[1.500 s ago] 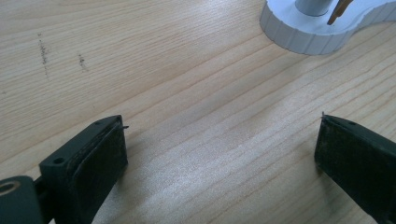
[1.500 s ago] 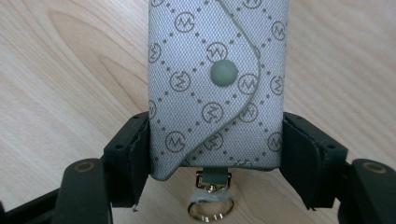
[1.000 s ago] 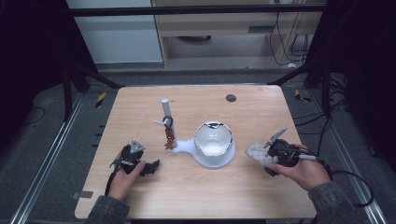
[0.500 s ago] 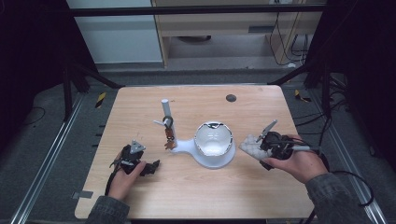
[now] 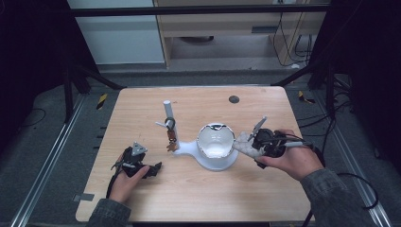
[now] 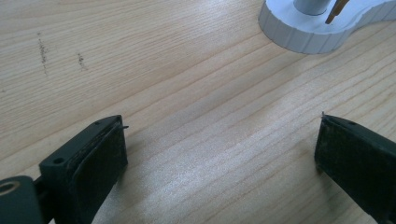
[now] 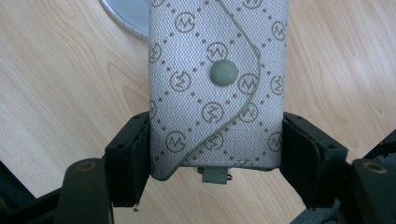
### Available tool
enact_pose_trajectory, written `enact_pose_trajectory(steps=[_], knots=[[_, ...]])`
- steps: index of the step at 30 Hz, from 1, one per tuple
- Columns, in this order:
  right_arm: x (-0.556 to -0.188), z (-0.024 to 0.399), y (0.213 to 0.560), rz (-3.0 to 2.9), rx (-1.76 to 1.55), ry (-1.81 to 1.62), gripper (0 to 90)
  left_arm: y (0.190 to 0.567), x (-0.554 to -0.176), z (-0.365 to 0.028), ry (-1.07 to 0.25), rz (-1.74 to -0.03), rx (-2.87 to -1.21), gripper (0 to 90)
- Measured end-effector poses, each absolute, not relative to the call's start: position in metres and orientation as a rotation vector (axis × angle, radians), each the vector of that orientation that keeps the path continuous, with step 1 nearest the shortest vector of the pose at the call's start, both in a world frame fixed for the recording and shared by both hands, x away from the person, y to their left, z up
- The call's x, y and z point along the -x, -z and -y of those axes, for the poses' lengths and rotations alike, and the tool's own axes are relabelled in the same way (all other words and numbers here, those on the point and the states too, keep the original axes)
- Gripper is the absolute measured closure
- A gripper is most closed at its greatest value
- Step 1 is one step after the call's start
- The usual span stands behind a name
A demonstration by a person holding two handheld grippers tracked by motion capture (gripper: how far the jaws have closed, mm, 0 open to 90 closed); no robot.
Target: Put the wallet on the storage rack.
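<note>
Item: grey fabric pouch, patterned weave, curved flap closed with one snap button. Short tab with a small metal ring at the lower edge.

Location: clamped in the right gripper, just beside the white bowl, off the counter. In the right gripper view, both pads pressed against the two long sides near the lower end; most of the length projecting past the jaws, over the wood and the bowl's rim.

Handling, judged: light, soft, flexible; likely to sag or buckle at the free end rather than stay flat. Woven surface probably grippy enough against the pads. Not fragile. Flap liable to spring open if squeezed over the snap. Best hold: across the narrow width, low on the body, clear of flap and button, as now. Tab and ring too small for a sure grip.

Left gripper: resting low over bare counter at the near left, jaws wide apart, nothing between them.

Also present: white stand with an upright post, joined at its base to the bowl; small key-like pieces hanging from the post; dark round mark at the far side of the counter.
</note>
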State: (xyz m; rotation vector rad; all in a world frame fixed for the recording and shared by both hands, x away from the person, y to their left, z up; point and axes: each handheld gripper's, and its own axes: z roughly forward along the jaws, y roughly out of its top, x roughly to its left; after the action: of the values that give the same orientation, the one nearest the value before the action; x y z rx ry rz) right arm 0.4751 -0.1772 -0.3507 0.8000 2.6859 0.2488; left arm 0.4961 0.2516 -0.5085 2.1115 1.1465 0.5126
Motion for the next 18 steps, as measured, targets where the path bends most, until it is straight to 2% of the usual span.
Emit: enact_pose_trajectory(steps=[18], knots=[[-0.481,0.143,0.344,-2.711,-0.694,-0.216,30.8,0.509,-0.496,-0.251,-0.515,-1.147,-2.108,1.8]])
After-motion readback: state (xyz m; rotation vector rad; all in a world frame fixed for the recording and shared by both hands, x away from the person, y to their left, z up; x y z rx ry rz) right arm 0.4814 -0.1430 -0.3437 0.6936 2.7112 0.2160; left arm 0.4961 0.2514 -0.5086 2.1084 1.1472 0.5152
